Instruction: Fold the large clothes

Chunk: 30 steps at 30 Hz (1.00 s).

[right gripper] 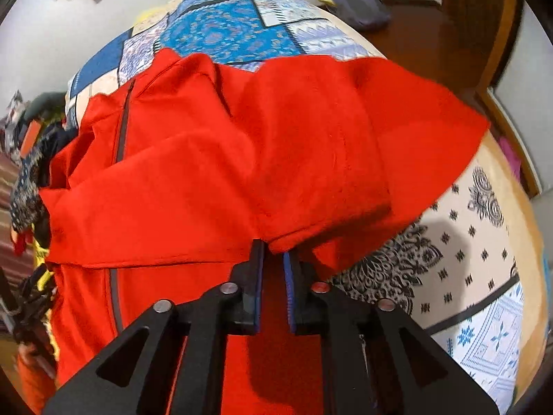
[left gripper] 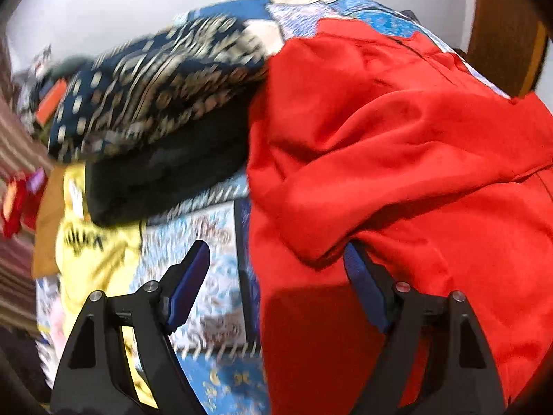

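A large red jacket lies crumpled on a patchwork bedspread. My left gripper hovers over the jacket's left edge with its jaws wide apart. Red cloth reaches in under the right finger, and the pads press on nothing. In the right wrist view the red jacket, with a dark zipper, is spread over the bedspread. My right gripper sits at a folded hem with a narrow gap between its jaws. The fold's edge lies at the fingertips, unpinched.
Left of the jacket are a navy patterned cloth, a black cloth and a yellow garment. A grey bag lies on the wooden floor beyond the bed. Black-and-white patterned bedspread shows at right, ending at the bed's edge.
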### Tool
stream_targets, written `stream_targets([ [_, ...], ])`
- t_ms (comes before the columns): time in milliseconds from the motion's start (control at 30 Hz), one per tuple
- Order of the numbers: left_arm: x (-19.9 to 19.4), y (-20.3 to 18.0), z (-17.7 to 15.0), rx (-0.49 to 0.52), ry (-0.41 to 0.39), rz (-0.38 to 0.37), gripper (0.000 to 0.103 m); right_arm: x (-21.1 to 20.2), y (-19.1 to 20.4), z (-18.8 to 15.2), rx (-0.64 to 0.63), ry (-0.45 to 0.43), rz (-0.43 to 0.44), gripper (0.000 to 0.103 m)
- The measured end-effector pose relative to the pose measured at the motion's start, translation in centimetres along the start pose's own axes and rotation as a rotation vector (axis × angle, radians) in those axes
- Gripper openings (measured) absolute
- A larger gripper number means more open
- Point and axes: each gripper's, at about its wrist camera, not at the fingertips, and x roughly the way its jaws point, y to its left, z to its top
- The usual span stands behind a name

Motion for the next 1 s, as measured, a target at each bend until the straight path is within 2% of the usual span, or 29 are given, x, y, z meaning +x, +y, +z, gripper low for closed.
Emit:
stream_targets([
  [100,0.0,-1.6,0.9,0.082,-0.059,0.02,0.079,-0.8,-0.7,0.9,0.039,-0.053,-0.021,0.031],
  [167,0.1,-2.6,1.4,0.126,-0.104,0.048,0.071,-1.2,-1.0,1.4,0.056,-0.079,-0.03,0.032],
  [233,0.5,-3.1,1.9,0.146,-0.119,0.076,0.05,-1.2,-1.5,1.9,0.075,-0.093,-0.032,0.032],
  [267,0.8,-3.0,2.2,0.138,-0.115,0.085,0.042,-1.2,-1.7,2.3,0.088,-0.104,-0.041,0.032],
  [333,1.2,-2.4,2.6,0.104,-0.1,0.089,0.01,-1.2,-1.9,2.4,0.1,-0.121,-0.074,0.032],
  [467,0.5,0.6,2.2,-0.003,-0.116,0.087,0.007,-1.5,-1.4,3.1,0.078,-0.145,-0.075,0.032],
  [567,-0.7,2.5,1.0,-0.038,-0.139,0.108,0.006,-1.4,0.3,3.7,0.021,-0.15,-0.074,0.032],
  [633,-1.1,3.1,0.1,-0.057,-0.136,0.095,0.006,-0.9,1.1,3.9,-0.016,-0.14,-0.071,0.032],
  [733,-0.9,3.2,-1.1,-0.046,-0.115,0.091,0.006,1.0,2.5,3.6,-0.075,-0.098,-0.079,0.033],
  [800,-0.3,2.9,-1.7,-0.044,-0.086,0.09,0.008,2.4,3.0,3.3,-0.105,-0.065,-0.106,0.038],
  [867,0.4,2.8,-2.3,-0.062,-0.053,0.077,0.01,3.7,3.0,2.9,-0.127,-0.038,-0.139,0.038],
  [933,1.2,2.8,-2.8,-0.081,-0.016,0.054,0.019,4.1,2.8,2.5,-0.141,-0.039,-0.143,0.038],
  [1000,1.4,2.6,-3.2,-0.077,0.004,0.038,0.021,3.7,2.5,2.6,-0.147,-0.022,-0.148,0.039],
])
